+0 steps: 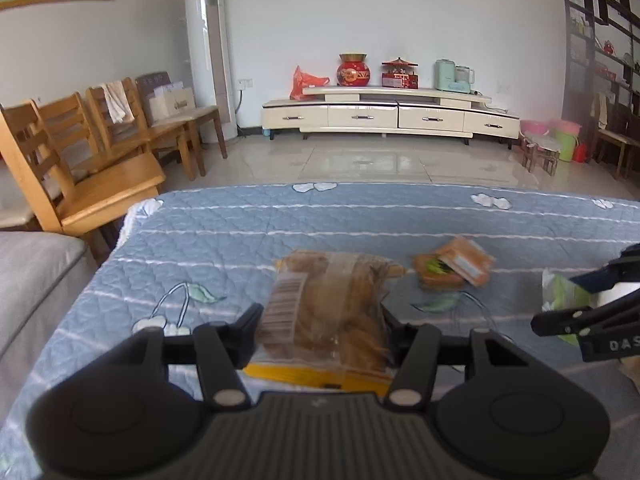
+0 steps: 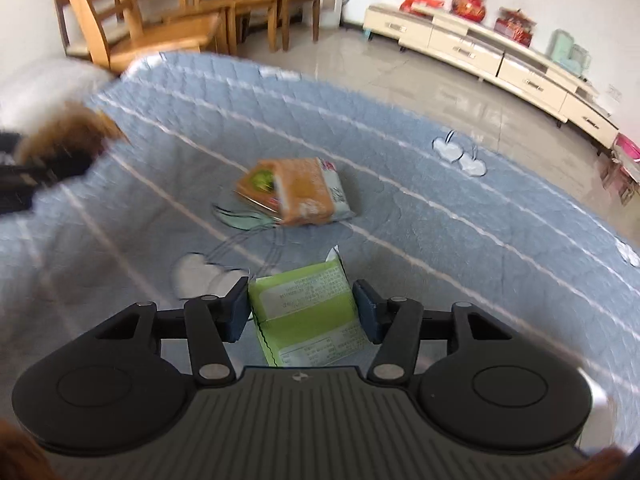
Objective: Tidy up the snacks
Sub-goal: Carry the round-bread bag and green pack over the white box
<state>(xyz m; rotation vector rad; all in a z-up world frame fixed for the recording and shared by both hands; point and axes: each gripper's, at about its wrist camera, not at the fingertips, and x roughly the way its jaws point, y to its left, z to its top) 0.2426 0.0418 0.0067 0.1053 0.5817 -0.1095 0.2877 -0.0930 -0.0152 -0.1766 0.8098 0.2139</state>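
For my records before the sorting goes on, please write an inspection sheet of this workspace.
Surface: blue quilted cover with cherry prints.
Job's things: brown snack bag in the left gripper; green packet between the right gripper's fingers; orange packets lying loose in the middle.
Clutter: nothing seen.
Grippers: left gripper shut on the brown snack bag; right gripper around the green packet, contact unclear.
Cables: nothing seen on the surface.
Surroundings: wooden chairs, cream TV cabinet, tiled floor.

Wooden chairs (image 1: 100, 152), cream TV cabinet (image 1: 384, 116), red vase (image 1: 353, 70).
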